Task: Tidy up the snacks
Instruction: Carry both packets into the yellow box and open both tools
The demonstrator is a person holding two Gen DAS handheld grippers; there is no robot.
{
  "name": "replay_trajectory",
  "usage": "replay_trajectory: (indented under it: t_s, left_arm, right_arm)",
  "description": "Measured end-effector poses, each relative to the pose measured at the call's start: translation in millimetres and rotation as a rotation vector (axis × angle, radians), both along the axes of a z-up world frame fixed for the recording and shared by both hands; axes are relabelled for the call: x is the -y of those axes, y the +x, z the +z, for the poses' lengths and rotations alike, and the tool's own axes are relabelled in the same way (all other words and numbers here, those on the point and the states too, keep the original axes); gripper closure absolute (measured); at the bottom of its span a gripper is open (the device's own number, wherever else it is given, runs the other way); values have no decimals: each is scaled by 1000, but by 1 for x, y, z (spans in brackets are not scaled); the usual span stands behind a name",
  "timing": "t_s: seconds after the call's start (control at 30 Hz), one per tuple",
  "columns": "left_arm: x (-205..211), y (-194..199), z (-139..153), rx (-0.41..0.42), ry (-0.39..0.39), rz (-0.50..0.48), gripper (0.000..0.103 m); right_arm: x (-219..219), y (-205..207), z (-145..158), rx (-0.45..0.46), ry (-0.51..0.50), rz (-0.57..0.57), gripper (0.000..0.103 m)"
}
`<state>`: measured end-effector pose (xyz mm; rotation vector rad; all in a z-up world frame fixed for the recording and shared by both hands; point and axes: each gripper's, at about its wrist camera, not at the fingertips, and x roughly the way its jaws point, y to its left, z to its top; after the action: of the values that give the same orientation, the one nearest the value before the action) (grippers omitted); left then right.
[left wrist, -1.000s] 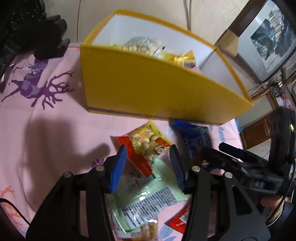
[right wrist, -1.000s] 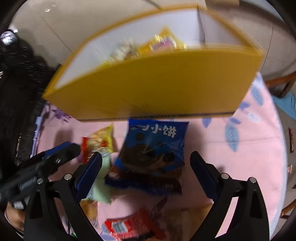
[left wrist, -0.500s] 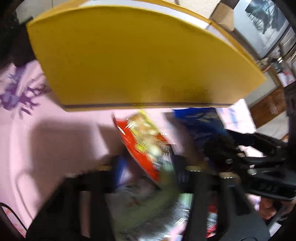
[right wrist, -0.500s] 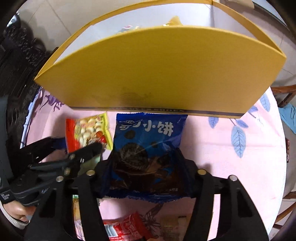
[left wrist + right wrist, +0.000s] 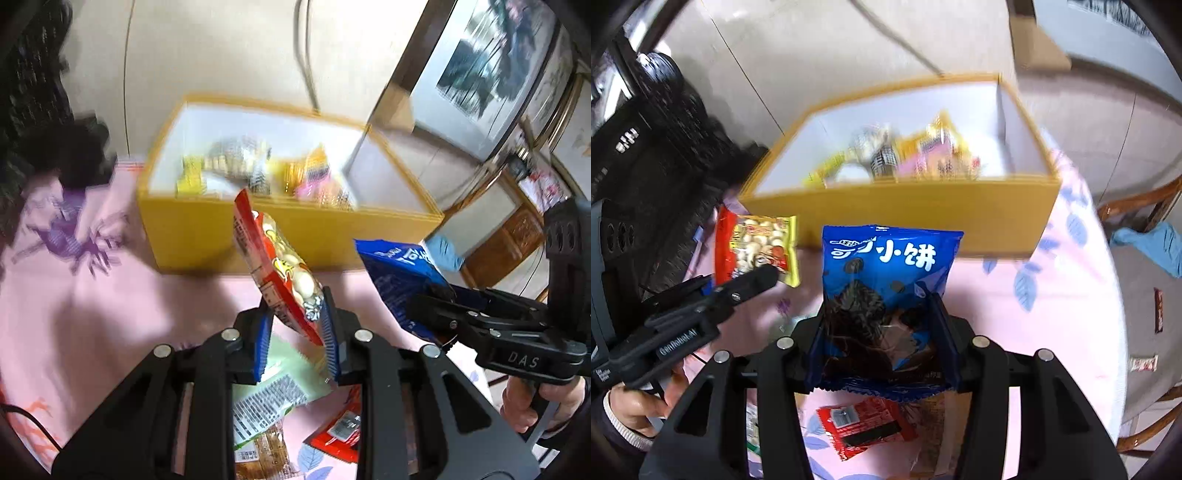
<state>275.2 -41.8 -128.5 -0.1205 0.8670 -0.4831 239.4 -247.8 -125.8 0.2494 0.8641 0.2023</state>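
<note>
With both packets off the cloth, I judge the step is carrying them over the yellow box (image 5: 207, 229), at twelve o'clock. My left gripper (image 5: 295, 332) is closed on the red peanut packet (image 5: 284, 266) by its lower end; my right gripper (image 5: 882, 332) pinches the blue biscuit bag (image 5: 890, 266). I should clear the near wall before releasing, dropping one at a time among the snacks inside.
</note>
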Motion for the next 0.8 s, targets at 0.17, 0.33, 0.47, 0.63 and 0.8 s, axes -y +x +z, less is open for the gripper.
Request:
replay_trajectory:
  t_s: [0.17,0.33,0.47,0.63,0.8]
  left_arm:
    - [6,13,59,134,-25,-4,78]
    - [16,44,101,238,-36,-8,78]
    - [26,80,106,271,-49,6,77]
    - [29,121,68,144,-31,145,18]
    - [26,98,69,192,-4,110,17]
  right_arm:
    - [6,5,55,155,-25,-9,52]
    - [15,27,101,300,-66,-28,52]
    - [18,56,111,356,-84,-36,51]
    - [18,99,91,288,-132,-61,23]
    - [21,85,82,268,-114,-40,6]
